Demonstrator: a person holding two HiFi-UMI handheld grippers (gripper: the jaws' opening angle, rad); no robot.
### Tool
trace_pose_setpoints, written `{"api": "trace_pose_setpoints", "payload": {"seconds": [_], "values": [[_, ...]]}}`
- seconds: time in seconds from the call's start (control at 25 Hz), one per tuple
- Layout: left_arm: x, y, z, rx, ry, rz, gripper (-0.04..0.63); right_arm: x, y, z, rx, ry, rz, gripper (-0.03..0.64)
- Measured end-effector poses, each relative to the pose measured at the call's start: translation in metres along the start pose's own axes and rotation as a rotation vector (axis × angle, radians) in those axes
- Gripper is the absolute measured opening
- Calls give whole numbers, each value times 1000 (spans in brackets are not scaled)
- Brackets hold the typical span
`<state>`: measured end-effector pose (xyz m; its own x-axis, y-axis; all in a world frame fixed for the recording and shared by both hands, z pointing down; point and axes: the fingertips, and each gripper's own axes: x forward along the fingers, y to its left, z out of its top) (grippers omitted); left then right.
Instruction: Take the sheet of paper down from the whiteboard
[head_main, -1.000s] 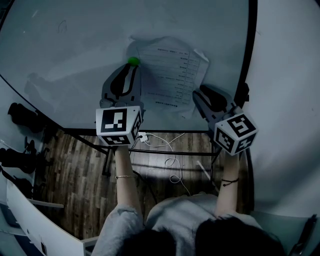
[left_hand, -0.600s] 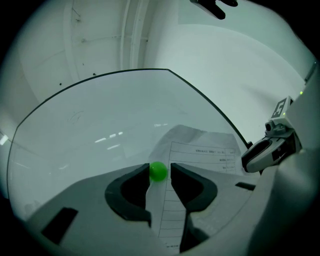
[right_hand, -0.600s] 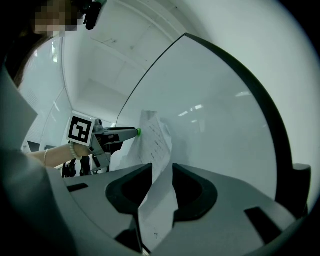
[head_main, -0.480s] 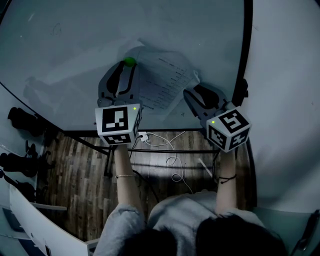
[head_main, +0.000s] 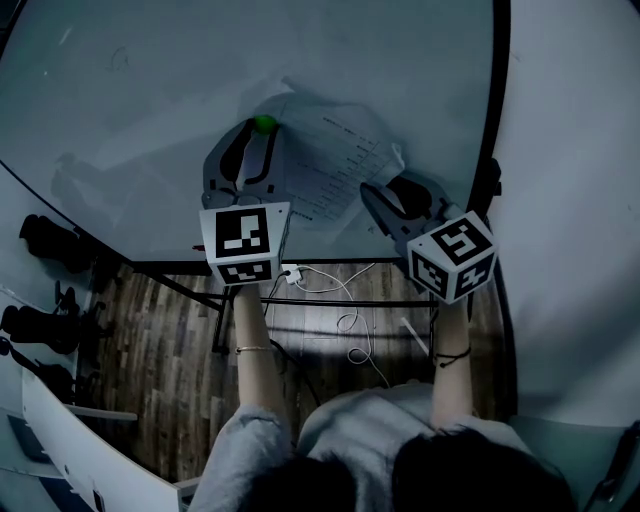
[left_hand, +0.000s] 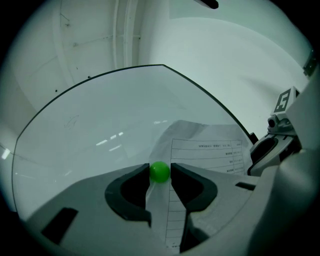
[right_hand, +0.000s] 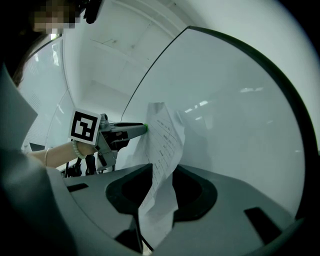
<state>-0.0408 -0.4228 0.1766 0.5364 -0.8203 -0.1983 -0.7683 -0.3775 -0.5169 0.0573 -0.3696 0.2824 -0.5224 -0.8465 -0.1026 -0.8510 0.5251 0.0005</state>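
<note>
The sheet of paper (head_main: 330, 165) is up on the whiteboard (head_main: 150, 100), but it does not lie flat any more. A moment ago it sat smoother against the board. Now it is turned a bit and bulges out. Its lower corner hangs loose between the fingers (right_hand: 192, 187) of the right gripper (right_hand: 161, 170). Those fingers have just opened wide, with room on both sides of the paper, so they hold nothing. The right gripper has also slid a little toward the left one.

The left gripper (head_main: 261, 135) has just opened its fingers (left_hand: 127, 187) wide too. A small green magnet (left_hand: 160, 171) sits right between their tips, on the top left corner of the paper. The tips are very close on both sides, but I see no squeeze.

I think the magnet is the one thing pinning the paper up. The left fingers need to close on it and the right fingers on the corner, or the paper may drop.

The words on the paper are too small to read. Its bottom edge is cut off behind the right gripper's body. I cannot tell whether the magnet still sticks to the board.
</note>
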Motion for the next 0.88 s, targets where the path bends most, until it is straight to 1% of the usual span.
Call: {"api": "trace_pose_setpoints", "payload": {"seconds": [0.2,0.24,0.32,0.44,0.68,0.88], "values": [[4,0,-2,28,-1,22,113,4,-3,-1,1,-3,-3,103],[4,0,-2,24,-5,23,113,4,-3,-1,2,-5,-5,93],[4,1,-1,13,-14,22,112,4,-5,-1,3,-13,-12,40],[4,0,-2,23,-15,17,112,4,-7,-2,17,-21,-15,6],[4,1,-1,45,-4,12,112,3,-7,0,55,-37,-5,2],[6,1,-1,45,0,7,112,2,-6,1,59,-34,-10,2]]}}
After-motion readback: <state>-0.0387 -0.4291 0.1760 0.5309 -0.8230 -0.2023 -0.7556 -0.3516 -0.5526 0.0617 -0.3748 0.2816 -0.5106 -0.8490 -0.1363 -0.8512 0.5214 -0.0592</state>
